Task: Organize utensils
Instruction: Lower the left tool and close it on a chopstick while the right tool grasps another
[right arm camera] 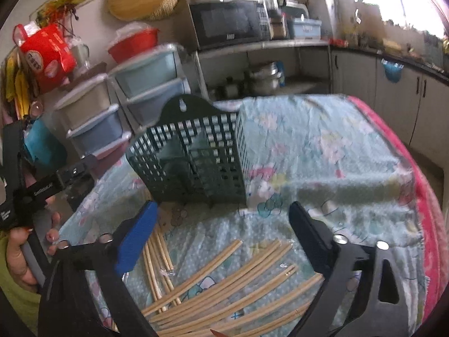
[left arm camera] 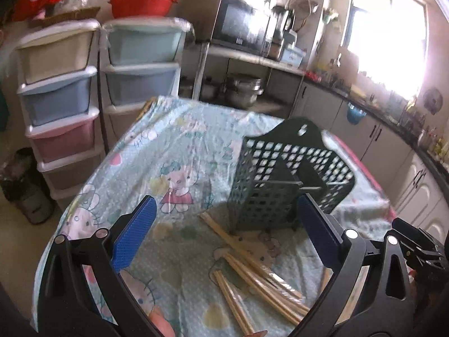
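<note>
1. The left hand-held gripper (left arm camera: 224,219) was held above the near part of the tabletop (left arm camera: 179,129), its blue-padded fingers (left arm camera: 134,236) spread wide apart with nothing between them.
2. The right hand-held gripper (right arm camera: 221,224) was likewise held over the tabletop's near edge, its fingers set well apart and nothing gripped.
3. A dark green perforated utensil basket (left arm camera: 283,174) was seen standing upright toward the middle of the tabletop, with a hanging tab at its back wall and dividers inside.
4. No utensil could be made out inside the basket's compartments.
5. Wooden chopsticks (right arm camera: 224,275) were seen lying loose on the cartoon-print cloth (right arm camera: 322,146), scattered in front of the basket toward the near edge; some lay in clear wrappers.
6. In the left wrist view the nearest chopsticks (left arm camera: 252,261) were seen reaching almost to the basket's base.
7. Stacked pastel drawer units (left arm camera: 59,95) were seen beyond the far-left corner of the tabletop, with a red bowl (left arm camera: 143,1) on top of them.
8. A microwave (right arm camera: 227,24) was seen on a shelf behind the tabletop.
</note>
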